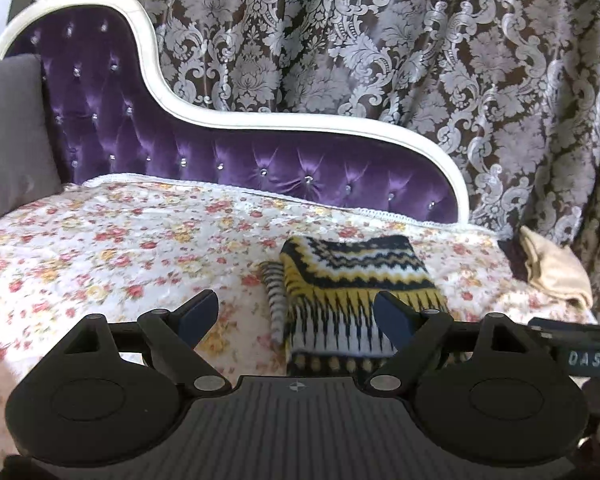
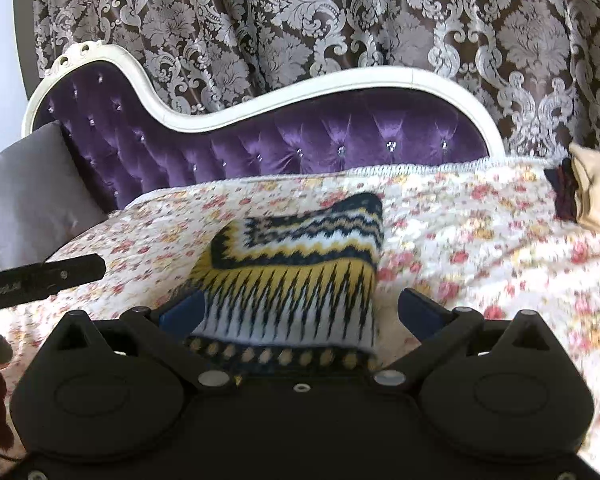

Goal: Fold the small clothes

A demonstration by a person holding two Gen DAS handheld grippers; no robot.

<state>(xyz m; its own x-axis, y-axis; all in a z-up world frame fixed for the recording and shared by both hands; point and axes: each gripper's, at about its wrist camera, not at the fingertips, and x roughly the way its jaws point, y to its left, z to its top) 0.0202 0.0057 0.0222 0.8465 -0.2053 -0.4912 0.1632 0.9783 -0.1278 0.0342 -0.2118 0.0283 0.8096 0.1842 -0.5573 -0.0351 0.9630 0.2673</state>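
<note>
A folded zigzag-knit garment [image 1: 352, 280] lies on the floral bedspread [image 1: 120, 248], at twelve o'clock of the right gripper [image 2: 300, 312]; it and the left gripper [image 1: 300, 316] both gape wide, empty.

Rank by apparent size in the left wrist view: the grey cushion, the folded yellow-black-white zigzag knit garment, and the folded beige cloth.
1. Grey cushion and folded yellow-black-white zigzag knit garment: alike; cushion cropped, garment nearer, so unranked.
2. Folded beige cloth: clearly smallest.

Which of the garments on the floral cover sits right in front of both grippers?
The yellow, black and white zigzag knit, folded, directly ahead of both open grippers. The beige garment lies off at the cover's far right edge.
</note>
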